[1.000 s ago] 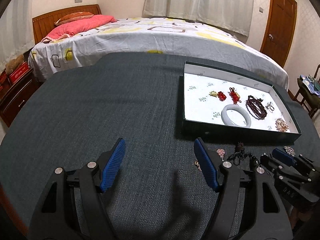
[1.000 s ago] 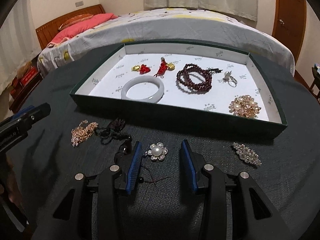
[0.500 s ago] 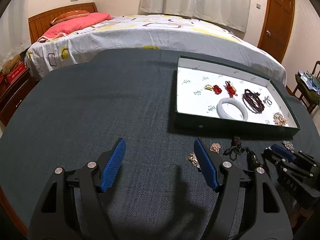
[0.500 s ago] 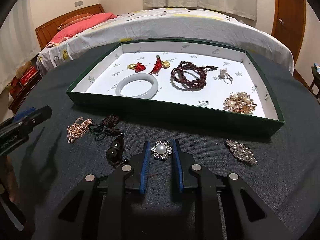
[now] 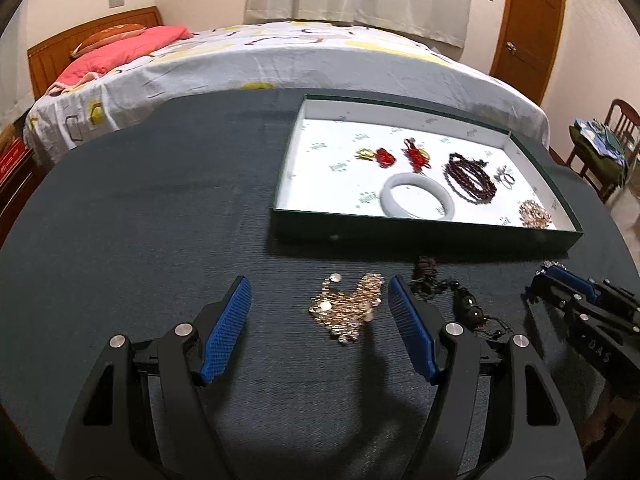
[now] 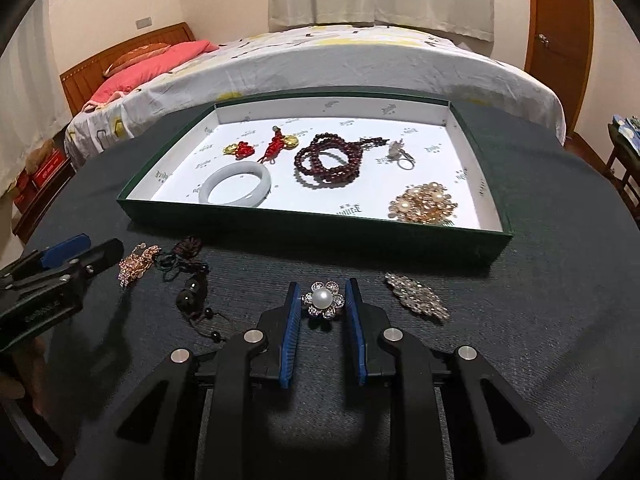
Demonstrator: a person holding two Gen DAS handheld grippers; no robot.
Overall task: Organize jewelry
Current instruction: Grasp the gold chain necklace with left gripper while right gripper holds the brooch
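Observation:
My right gripper (image 6: 322, 292) is shut on a pearl flower brooch (image 6: 322, 300), its blue pads pressing both sides, just above the dark cloth. My left gripper (image 5: 318, 282) stands open, with a heap of gold chain (image 5: 348, 308) on the cloth between and just beyond its fingertips. The gold chain (image 6: 136, 266) lies next to a black cord with beads (image 6: 188, 276). A crystal brooch (image 6: 416, 298) lies to the right. Behind them, the green tray (image 6: 320, 236) holds a white bangle (image 6: 235, 184), a dark red bead bracelet (image 6: 328, 160), red knot charms, a ring and a gold pearl brooch (image 6: 424, 202).
The dark cloth table (image 5: 140, 200) stretches wide to the left of the tray. A bed (image 5: 280, 52) stands beyond the far edge. A chair (image 5: 608, 136) stands at the right, and a wooden door (image 5: 528, 24) is behind it.
The right jaws closed onto the pearl brooch. The left gripper moved to the right, so the gold chain now lies between its open fingers.

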